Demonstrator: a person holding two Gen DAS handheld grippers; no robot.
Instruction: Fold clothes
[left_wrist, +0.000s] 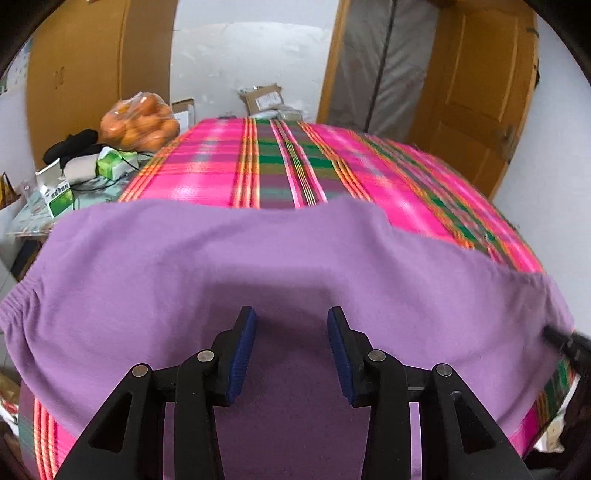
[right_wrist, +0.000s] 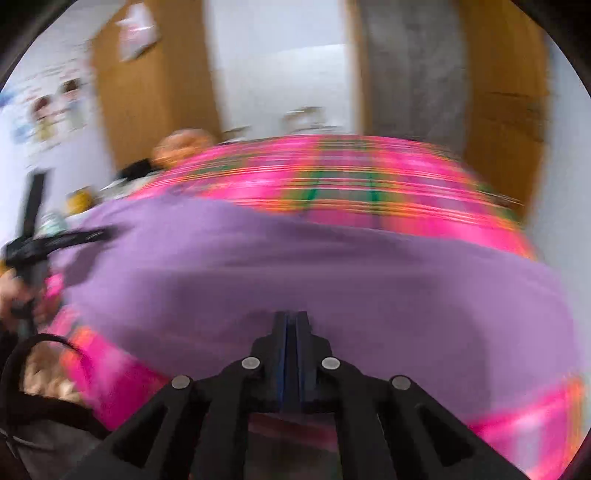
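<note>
Left gripper (left_wrist: 291, 321): jaws spread, nothing between them, held over the purple garment (left_wrist: 184, 273). Right gripper (right_wrist: 291, 321): pads pressed together, no cloth seen between them. Garment is laid flat on the pink plaid cloth (left_wrist: 288, 162). Boxes (left_wrist: 61, 195) are seen at left; writing unreadable.

Right wrist view blurred throughout. Purple garment (left_wrist: 258, 266) cut off at 9 o'clock and 6 o'clock in left wrist view. Items under orange bag (left_wrist: 138, 123), at 10 o'clock, too small to identify.
</note>
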